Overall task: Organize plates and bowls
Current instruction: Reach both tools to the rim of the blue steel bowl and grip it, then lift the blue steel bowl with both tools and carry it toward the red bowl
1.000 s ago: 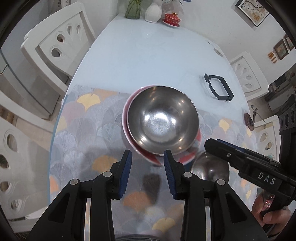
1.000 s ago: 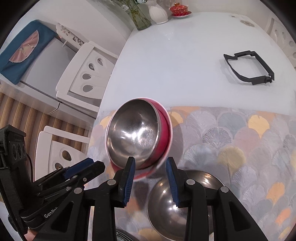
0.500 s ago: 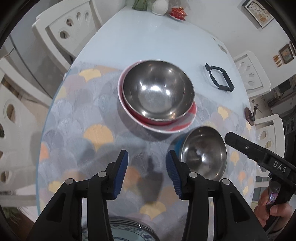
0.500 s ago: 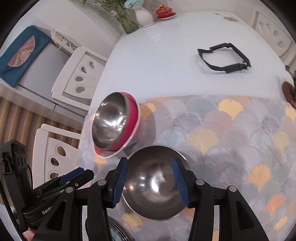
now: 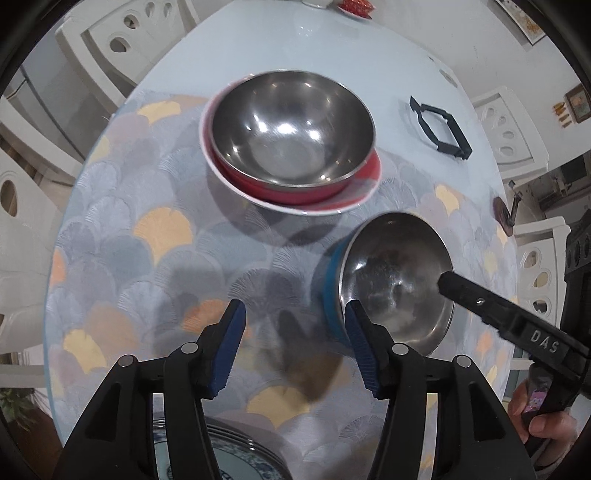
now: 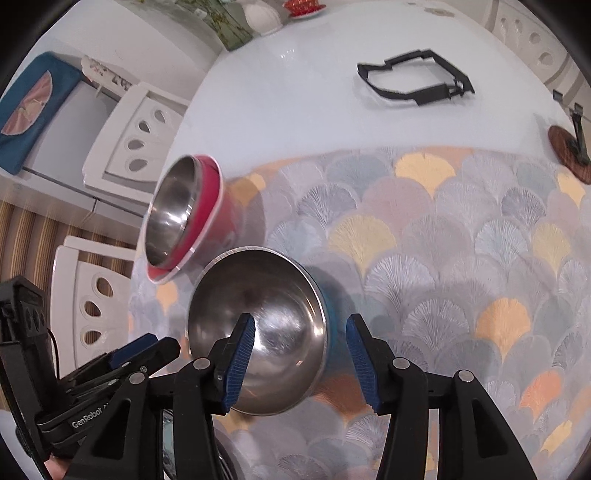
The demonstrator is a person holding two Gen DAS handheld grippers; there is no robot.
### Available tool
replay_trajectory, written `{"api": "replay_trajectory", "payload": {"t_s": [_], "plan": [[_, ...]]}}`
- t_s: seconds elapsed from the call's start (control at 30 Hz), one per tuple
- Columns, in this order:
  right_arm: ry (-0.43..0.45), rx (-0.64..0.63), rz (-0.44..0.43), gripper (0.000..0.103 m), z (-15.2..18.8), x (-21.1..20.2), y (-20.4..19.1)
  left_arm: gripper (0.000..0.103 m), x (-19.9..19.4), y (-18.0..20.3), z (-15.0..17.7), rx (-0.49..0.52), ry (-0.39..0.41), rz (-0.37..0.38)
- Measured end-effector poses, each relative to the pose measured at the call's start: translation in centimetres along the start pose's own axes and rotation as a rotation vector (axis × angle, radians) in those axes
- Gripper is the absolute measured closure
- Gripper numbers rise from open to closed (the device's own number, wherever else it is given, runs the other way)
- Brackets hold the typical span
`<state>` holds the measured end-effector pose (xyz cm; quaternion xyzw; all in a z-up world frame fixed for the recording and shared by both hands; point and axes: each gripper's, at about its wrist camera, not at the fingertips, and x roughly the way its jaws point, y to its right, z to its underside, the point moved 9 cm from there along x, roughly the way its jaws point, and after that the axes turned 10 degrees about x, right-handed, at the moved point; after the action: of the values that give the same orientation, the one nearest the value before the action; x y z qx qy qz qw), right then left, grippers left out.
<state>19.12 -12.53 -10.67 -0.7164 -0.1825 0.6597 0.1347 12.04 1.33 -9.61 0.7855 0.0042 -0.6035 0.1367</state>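
Observation:
A steel bowl (image 5: pixel 291 129) sits nested in a red bowl (image 5: pixel 295 190) on a white plate (image 5: pixel 354 201) at the far side of the patterned placemat (image 5: pixel 155 229); this stack also shows in the right wrist view (image 6: pixel 181 214). A smaller steel bowl with a blue outside (image 5: pixel 395 277) stands nearer, also in the right wrist view (image 6: pixel 258 339). My left gripper (image 5: pixel 293 349) is open and empty, just left of the blue bowl. My right gripper (image 6: pixel 299 360) is open, with its jaws either side of the blue bowl's near right rim.
A blue-patterned plate stack (image 5: pixel 236 458) lies under my left gripper at the near edge. A black plastic frame (image 6: pixel 413 79) lies on the bare white table (image 6: pixel 295 81) beyond the mat. White chairs (image 6: pixel 129 133) surround the table. A vase and red dish (image 6: pixel 303 5) stand at the far end.
Both grippers have pulled back from the red bowl stack and opened wider. The right gripper has come down over the blue-sided steel bowl, which now sits between its jaws.

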Motion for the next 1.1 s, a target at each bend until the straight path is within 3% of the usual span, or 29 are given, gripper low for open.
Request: {"api": "replay_trajectory", "payload": {"t_s": [0.47, 1.1], "plan": [[-0.083, 0.009, 0.017, 0.054, 1.2, 3.5, 1.9, 0.049, 3.2, 1.6, 1.1, 0.023, -0.067, 0.004], [-0.106, 0.008, 0.017, 0.054, 1.1, 5.3, 2.1, 0.049, 5.6, 1.8, 1.1, 0.038, -0.109, -0.021]]}}
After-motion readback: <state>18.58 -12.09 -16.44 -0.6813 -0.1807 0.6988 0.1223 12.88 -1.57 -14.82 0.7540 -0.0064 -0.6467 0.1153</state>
